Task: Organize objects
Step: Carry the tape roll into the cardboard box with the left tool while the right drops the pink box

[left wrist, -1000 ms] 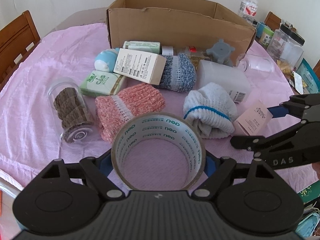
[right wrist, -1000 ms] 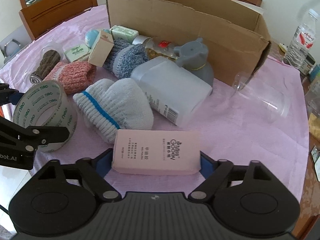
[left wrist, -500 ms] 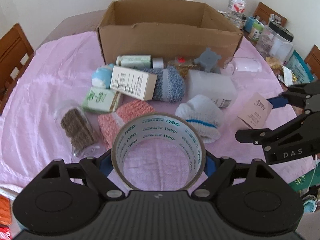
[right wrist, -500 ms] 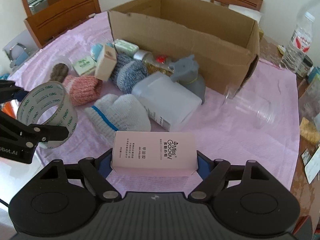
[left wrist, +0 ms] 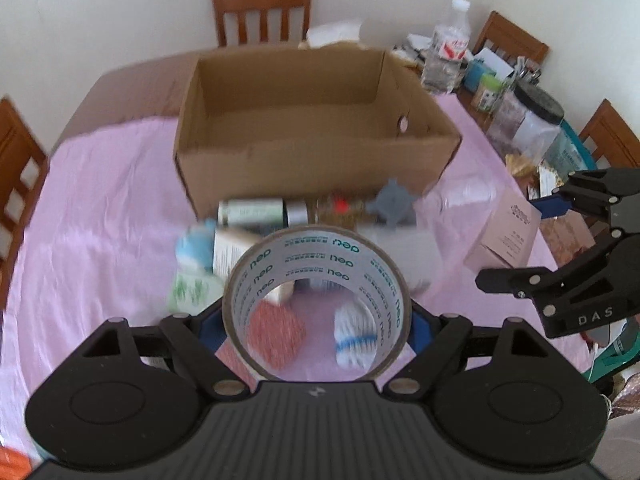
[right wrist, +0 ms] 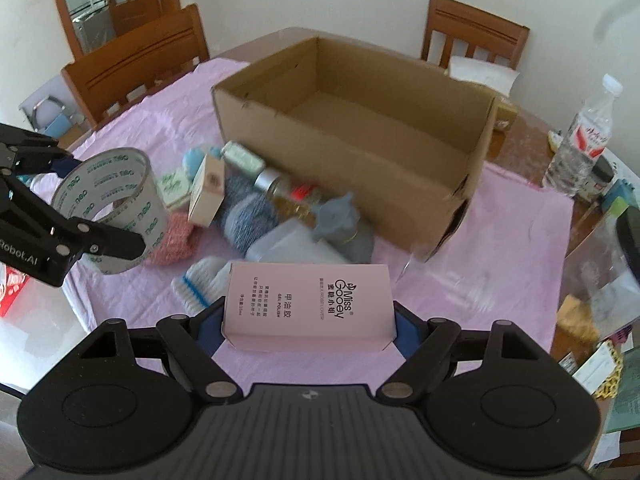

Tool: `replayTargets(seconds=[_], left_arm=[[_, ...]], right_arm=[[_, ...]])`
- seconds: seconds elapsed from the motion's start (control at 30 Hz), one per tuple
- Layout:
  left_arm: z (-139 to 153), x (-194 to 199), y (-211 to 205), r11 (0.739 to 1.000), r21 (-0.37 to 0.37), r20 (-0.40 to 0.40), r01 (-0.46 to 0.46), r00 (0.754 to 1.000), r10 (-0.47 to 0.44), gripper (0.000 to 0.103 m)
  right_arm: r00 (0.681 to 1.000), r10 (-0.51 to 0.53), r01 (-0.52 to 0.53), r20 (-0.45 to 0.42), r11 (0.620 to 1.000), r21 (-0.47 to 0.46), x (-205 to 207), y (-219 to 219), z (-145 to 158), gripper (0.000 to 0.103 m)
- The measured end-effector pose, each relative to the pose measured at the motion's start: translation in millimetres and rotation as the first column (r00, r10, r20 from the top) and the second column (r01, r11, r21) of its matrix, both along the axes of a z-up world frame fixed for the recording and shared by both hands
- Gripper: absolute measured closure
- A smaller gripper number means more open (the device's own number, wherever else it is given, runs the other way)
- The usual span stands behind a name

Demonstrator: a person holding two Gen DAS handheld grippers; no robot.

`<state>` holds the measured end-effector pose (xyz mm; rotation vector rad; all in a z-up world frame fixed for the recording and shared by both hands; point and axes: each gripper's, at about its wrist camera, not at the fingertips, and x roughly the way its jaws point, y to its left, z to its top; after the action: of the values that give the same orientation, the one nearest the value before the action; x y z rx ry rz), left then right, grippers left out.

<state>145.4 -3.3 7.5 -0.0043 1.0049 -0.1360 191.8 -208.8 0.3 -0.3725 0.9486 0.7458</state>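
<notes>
Left gripper [left wrist: 316, 320] is clamping a tape roll [left wrist: 316, 300] across its width, pads pressing on both sides, roll held off the worktop [left wrist: 100, 220] with its hole facing the camera. Right gripper [right wrist: 310, 326] is pinching a pink carton [right wrist: 308, 304] by its two short ends, printed face up, also clear of the cloth. Both grippers are sitting roughly mid-open, each filled by what it is holding.

Each gripper is showing in the other's view: the left one with the tape at the left edge of the right wrist view, the right one with the carton at the right edge of the left wrist view. They are side by side, apart, not touching.

Cardboard box [right wrist: 352, 136] is standing open-topped on the pink cloth beyond both grippers, inside looking bare as far as visible. Pile of loose items is lying against the box's near wall: red knit sock [right wrist: 176, 240], white sock with blue stripe [right wrist: 204, 280], blue-grey sock [right wrist: 248, 220], white plastic container [right wrist: 292, 246], grey cap [right wrist: 336, 212], small white carton [right wrist: 206, 192], green tissue packs [right wrist: 172, 184]. Left wrist view is motion-blurred, so small labels there are unreadable.

Water bottle [right wrist: 584, 140] and jars are crowding the worktop's right edge, well apart from the pile. Wooden chairs [left wrist: 262, 8] are ringing the worktop.
</notes>
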Motion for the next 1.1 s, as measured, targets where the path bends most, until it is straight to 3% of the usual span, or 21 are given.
replayTargets(seconds=[0.43,0.83,1.1], left_arm=[[35,105,8,0.996,0.057,0.105,0.062,0.992,-0.067,0.018],[19,180,18,0.997,0.065,0.093,0.039,0.995,-0.045,0.018],[1,200,24,0.998,0.059,0.059,0.036,0.997,-0.040,0.018]], right_arm=[[0.994,-0.080,0.075,0.081,0.996,0.057,52,20,45,0.018],[0.981,-0.176,0.169,0.086,0.982,0.078,119,45,46,0.018],[0.980,-0.196,0.193,0.041,0.979,0.060,140,61,29,0.018]])
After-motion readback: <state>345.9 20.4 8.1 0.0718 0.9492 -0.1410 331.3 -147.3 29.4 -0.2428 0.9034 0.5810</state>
